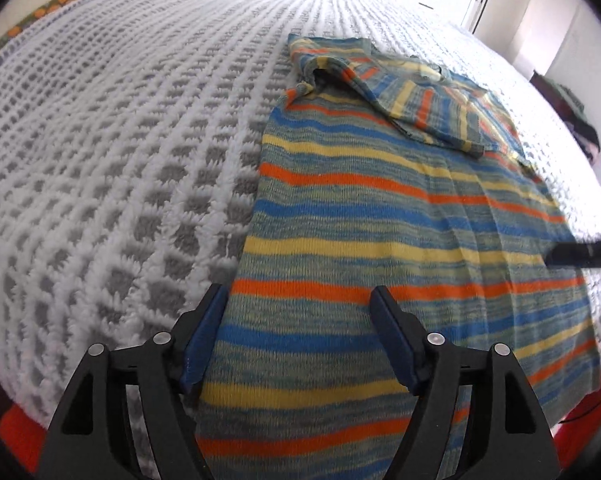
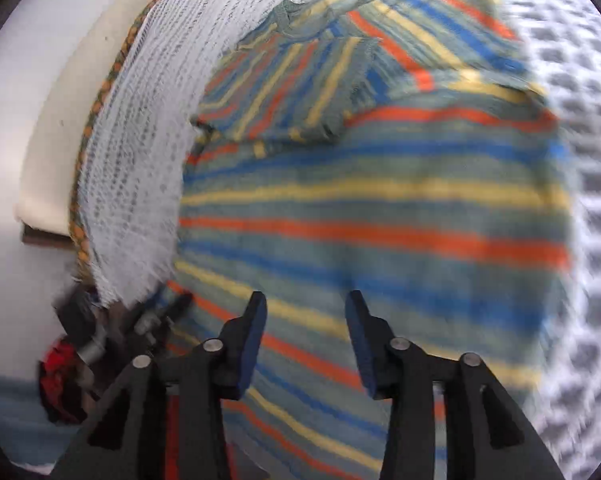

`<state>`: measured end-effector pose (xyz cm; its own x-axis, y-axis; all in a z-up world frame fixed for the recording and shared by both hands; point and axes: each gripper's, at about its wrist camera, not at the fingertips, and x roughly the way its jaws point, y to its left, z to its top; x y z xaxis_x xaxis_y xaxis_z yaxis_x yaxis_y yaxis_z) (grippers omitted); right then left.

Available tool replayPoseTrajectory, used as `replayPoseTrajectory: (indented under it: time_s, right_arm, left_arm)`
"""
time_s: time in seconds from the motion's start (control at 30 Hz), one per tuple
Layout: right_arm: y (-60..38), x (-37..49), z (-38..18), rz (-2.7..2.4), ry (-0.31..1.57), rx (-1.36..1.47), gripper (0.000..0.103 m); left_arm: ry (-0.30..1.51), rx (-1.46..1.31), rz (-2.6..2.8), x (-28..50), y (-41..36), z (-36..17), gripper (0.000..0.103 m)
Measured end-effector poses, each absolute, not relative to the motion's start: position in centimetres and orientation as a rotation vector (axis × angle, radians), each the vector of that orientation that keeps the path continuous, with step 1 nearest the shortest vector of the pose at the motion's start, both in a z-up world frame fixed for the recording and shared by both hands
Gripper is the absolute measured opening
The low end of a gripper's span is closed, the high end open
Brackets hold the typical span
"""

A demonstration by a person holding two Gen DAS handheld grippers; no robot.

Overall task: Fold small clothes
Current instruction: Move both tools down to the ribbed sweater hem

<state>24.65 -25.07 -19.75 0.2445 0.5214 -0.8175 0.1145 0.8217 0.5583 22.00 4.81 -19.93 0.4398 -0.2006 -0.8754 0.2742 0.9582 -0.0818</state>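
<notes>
A white-and-grey waffle blanket (image 1: 112,152) covers the bed.

Sweater (image 1: 400,208): lies flat on the blanket (image 1: 120,160), toward its right side in the left wrist view.
Sleeve (image 1: 420,96): folded over the sweater's far part, lying across its body.
Left gripper (image 1: 300,300): above the sweater's near left edge; left finger at the edge where sweater meets blanket, right finger over the body; fingers apart.
Right gripper (image 2: 306,308): above the sweater's (image 2: 380,220) near part, fingers apart, both over the knit.
Blanket, right wrist view (image 2: 140,140): borders the sweater on its left and right.
Clutter (image 2: 80,340): left of the right gripper, beyond the blanket's edge; too blurred to name.
</notes>
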Motion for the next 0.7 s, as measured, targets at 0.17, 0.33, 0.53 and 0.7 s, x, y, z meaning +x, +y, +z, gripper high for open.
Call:
replayPoseTrajectory:
  time_s: [0.17,0.33,0.53,0.7]
  right_arm:
    - [-23.8,16.5,-19.8,0.194,1.273,0.451,0.045]
    - [-23.3,12.2,-20.1,0.115,1.231,0.479,0.045]
    - [-23.4,12.5,-20.1,0.112,1.221,0.469,0.046]
    - [-23.6,11.4,-20.0,0.118,1.210,0.467,0.046]
  left_arm:
    - [1.082,0.125,-0.267,19.1,3.8,-19.5,0.080]
    - [1.088,0.189,-0.245,17.6,3.0,-19.9,0.080]
    - [1.098,0.207,-0.230,16.9,2.7,-19.8,0.080]
    - [1.099,0.224,-0.235,16.2,2.3,-19.6,0.080]
